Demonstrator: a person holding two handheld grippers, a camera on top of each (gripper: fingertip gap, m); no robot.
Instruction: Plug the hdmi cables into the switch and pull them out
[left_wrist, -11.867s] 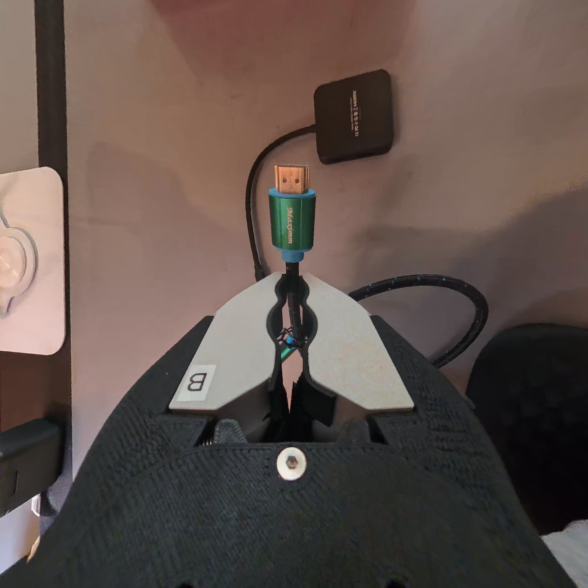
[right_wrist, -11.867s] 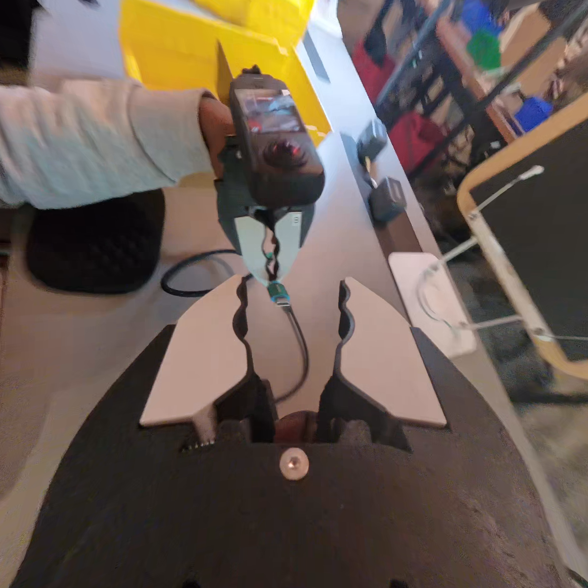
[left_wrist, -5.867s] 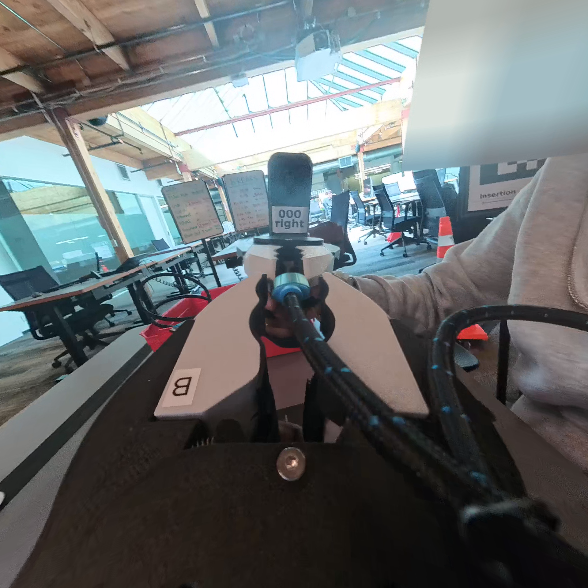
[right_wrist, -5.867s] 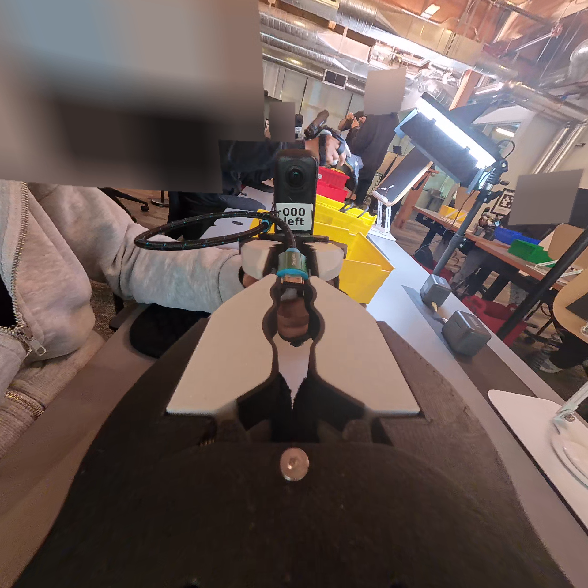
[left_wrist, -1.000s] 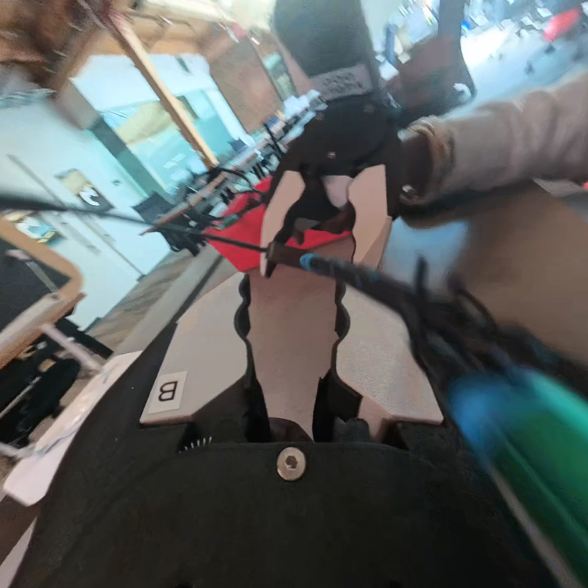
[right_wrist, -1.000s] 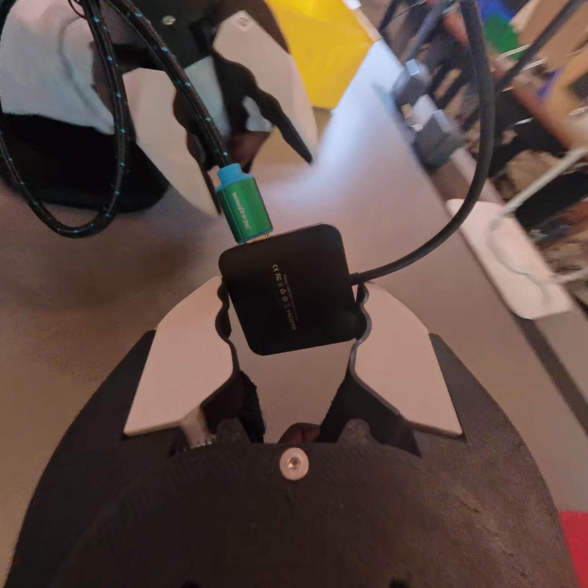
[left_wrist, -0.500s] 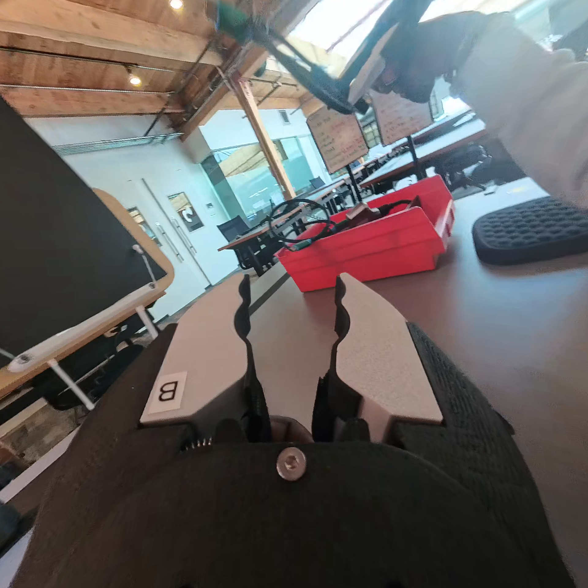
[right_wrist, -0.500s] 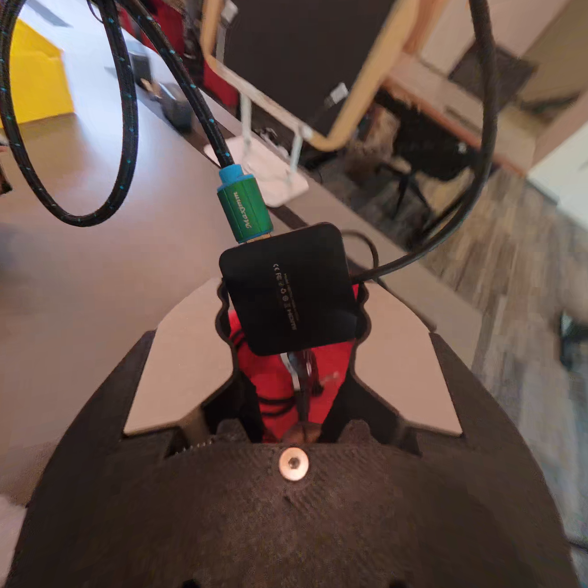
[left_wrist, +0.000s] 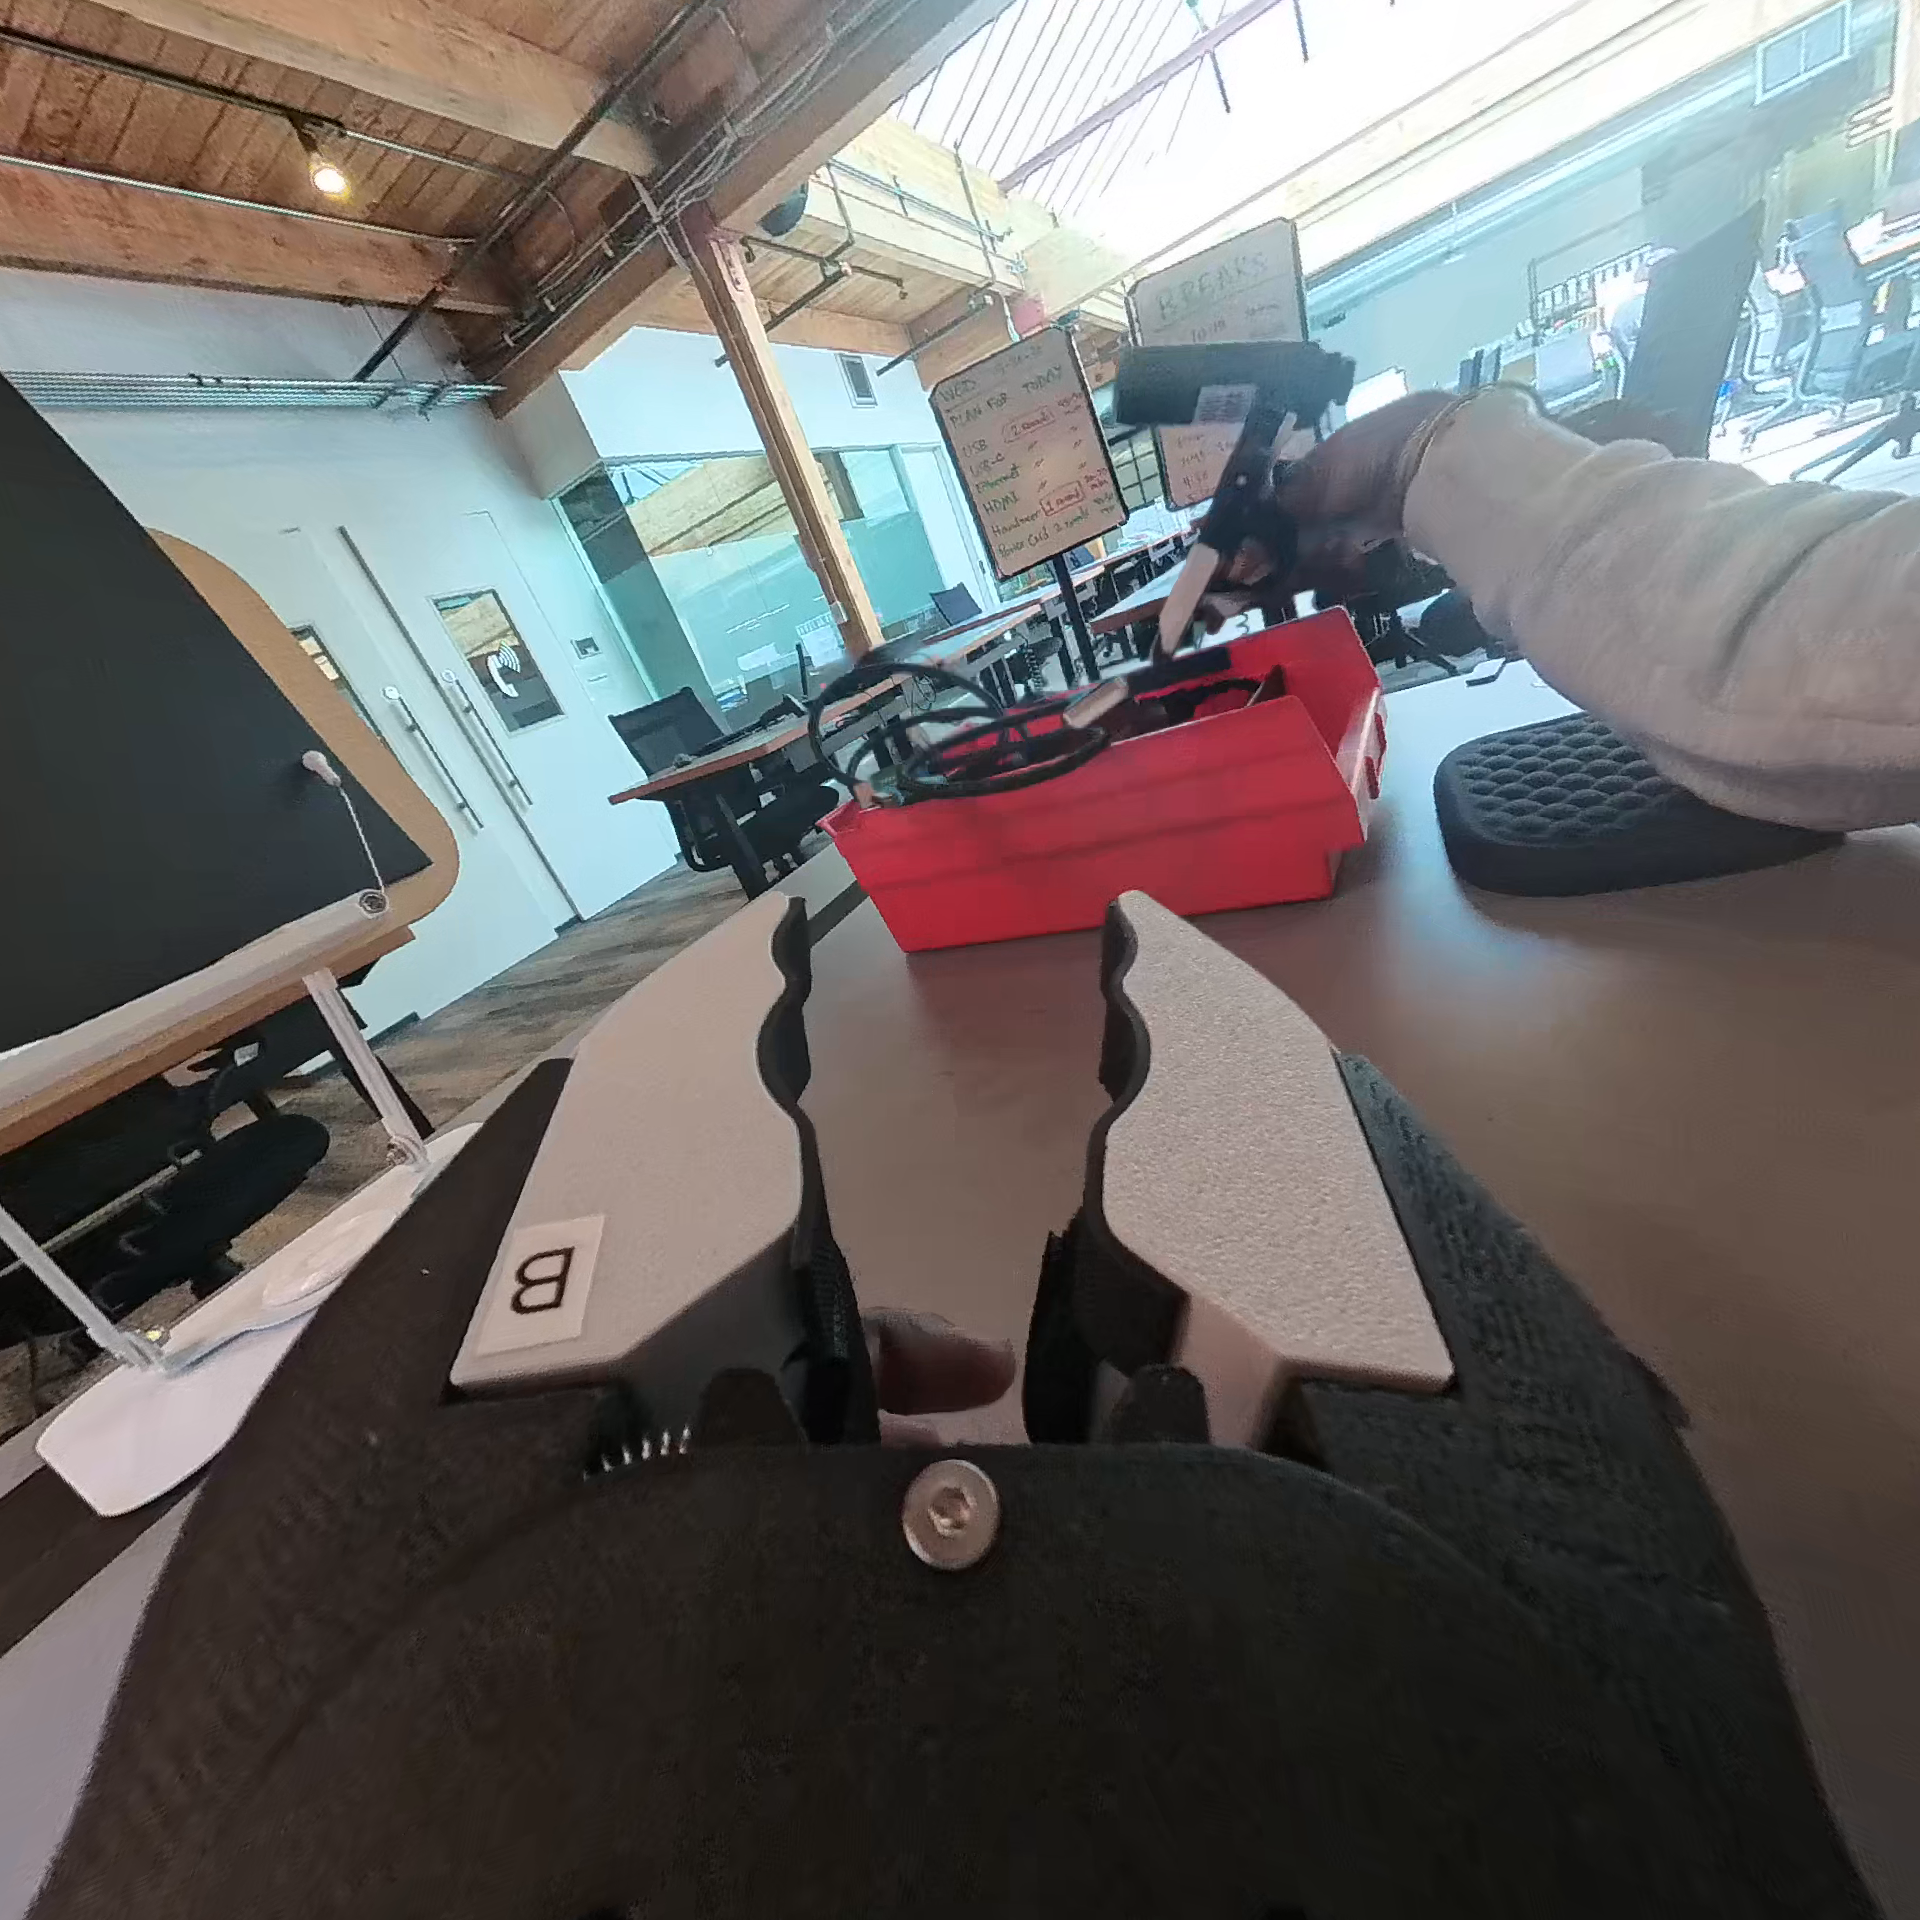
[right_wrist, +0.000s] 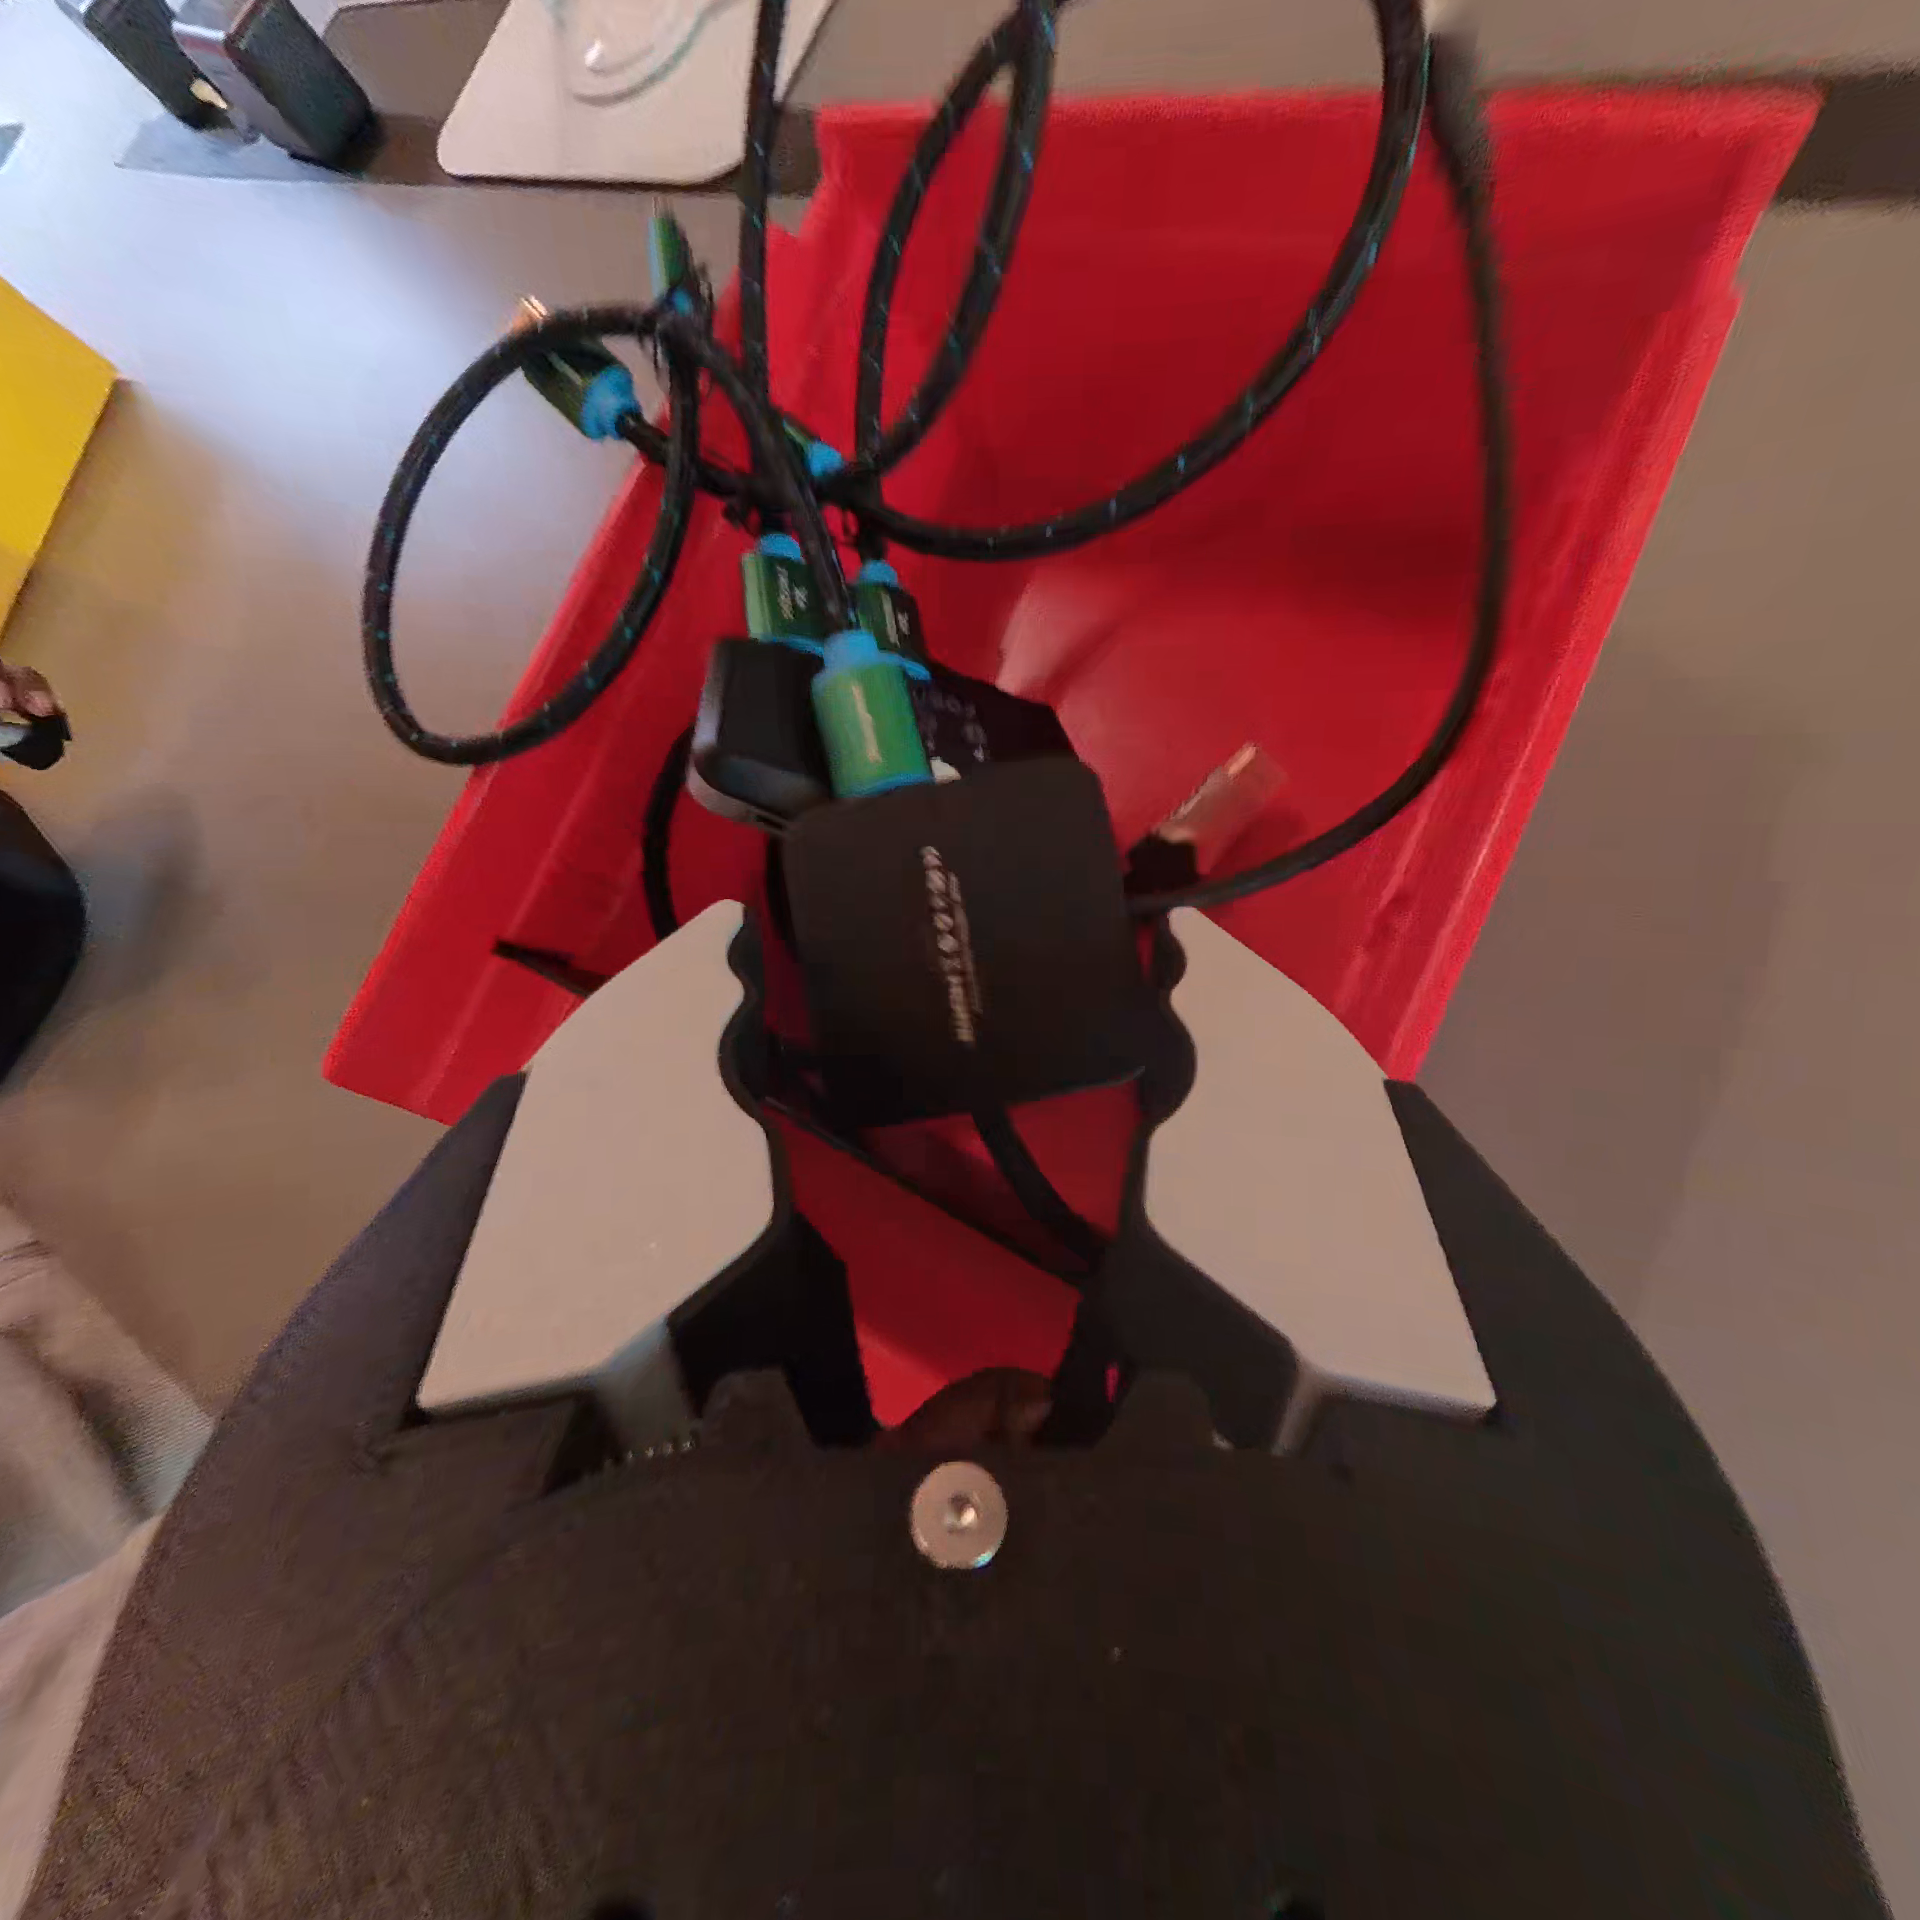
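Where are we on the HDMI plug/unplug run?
Plugging looks done: a green HDMI plug sits in the black switch. In hand: the right gripper has the switch between its fingers over the red bin, which already holds another black box with two green plugs in it. The left gripper is open and empty above the table. Left: pulling that plug out.

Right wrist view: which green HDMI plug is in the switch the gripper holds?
The nearest plug, seated in the top edge of the square black switch between the right gripper fingers. The other two go into another box behind.
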